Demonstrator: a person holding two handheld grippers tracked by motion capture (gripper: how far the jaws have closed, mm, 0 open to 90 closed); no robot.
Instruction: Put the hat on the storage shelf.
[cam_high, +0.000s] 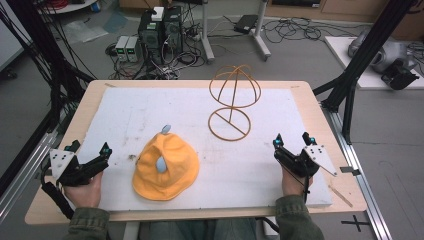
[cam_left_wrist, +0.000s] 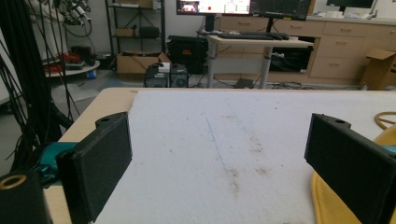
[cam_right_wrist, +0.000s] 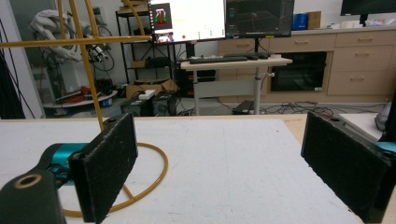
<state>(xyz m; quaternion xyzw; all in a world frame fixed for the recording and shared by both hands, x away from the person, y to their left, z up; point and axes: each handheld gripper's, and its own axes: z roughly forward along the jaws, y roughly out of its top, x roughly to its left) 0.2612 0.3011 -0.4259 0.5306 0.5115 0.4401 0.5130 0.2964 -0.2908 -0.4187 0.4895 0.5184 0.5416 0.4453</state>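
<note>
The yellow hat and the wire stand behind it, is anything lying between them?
Nothing: in the high view, only bare white board separates the yellow hat from the wire hat stand.

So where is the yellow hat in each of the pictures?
High view: the yellow hat lies near the front of the white board, a little left of middle.
Left gripper view: its edge peeks in at the bottom right, by the right-hand jaw.
Right gripper view: the hat isn't in this picture.
Shared landmark: the wire hat stand.
</note>
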